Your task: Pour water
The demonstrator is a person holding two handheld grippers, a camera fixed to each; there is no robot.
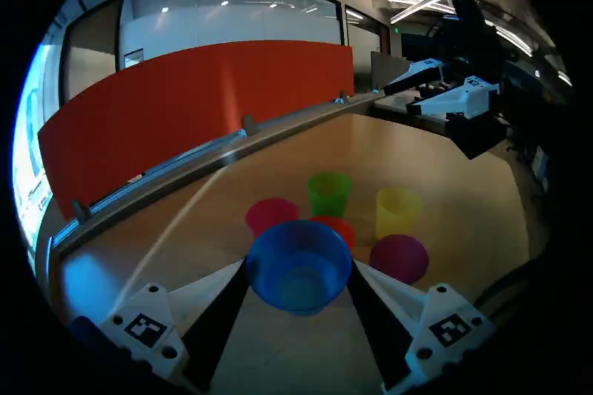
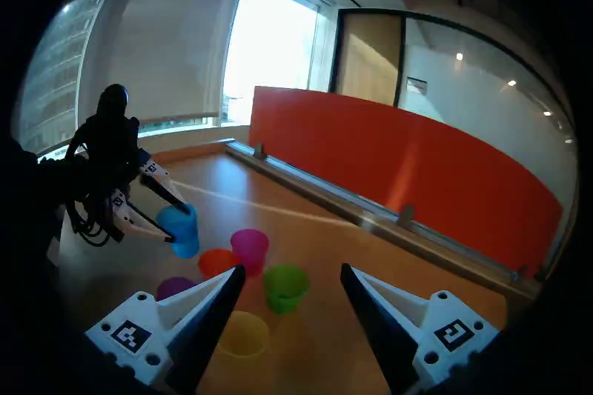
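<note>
Your left claw (image 1: 297,267) is clamping both fingers on the blue cup (image 1: 299,285), which is sitting near upright, mouth up and long axis about vertical, just beside the cluster. Your right claw (image 2: 293,276) is hovering with fingers apart, pointing toward the green cup (image 2: 285,287). Pink cup (image 1: 270,213), red cup (image 1: 337,226), purple cup (image 1: 399,258) and yellow cup (image 1: 397,210) are crowding the tabletop (image 1: 445,173) before the orange divider (image 1: 200,106). Square black-and-white markers (image 1: 144,327) are riding on the fingers.

Office: orange desk divider (image 1: 200,110), glass-walled rooms (image 1: 230,21).
</note>
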